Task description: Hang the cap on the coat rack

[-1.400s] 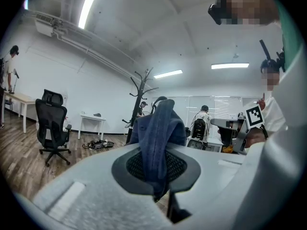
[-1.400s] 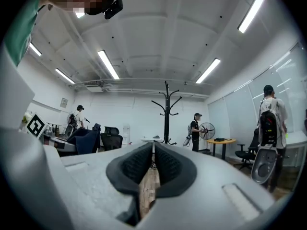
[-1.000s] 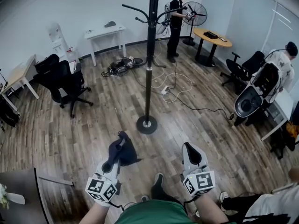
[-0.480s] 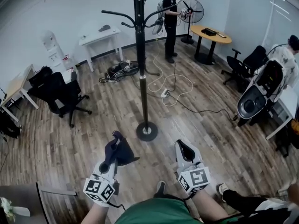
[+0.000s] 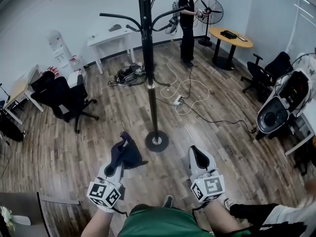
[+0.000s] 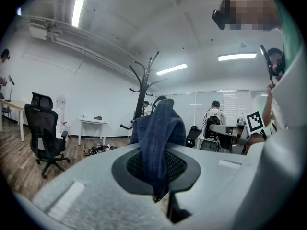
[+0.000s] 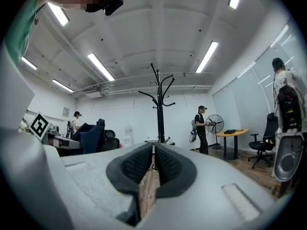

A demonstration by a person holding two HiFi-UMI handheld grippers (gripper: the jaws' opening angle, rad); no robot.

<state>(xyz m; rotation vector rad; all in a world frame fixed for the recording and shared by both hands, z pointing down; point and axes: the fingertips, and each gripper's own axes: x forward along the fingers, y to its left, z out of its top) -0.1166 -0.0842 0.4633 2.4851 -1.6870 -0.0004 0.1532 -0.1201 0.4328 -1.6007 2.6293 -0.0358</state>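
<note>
Dark blue cap (image 5: pixel 132 158) held, coat rack (image 5: pixel 148 58) just ahead.
My left gripper (image 5: pixel 122 138) is clenched on the cap, low by the rack's base; its pole stands upright, hooks high above. My right gripper (image 5: pixel 196 151), closed on nothing, flanks the base's other side. Wood-plank floor (image 5: pixel 217 127), open office around the rack.

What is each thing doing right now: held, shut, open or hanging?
cap: pinched in a gripper, not hung yet.
left hand-held gripper: shut on the cap.
right hand-held gripper: shut, empty.
coat rack: standing upright, nothing on the hooks in view.
</note>
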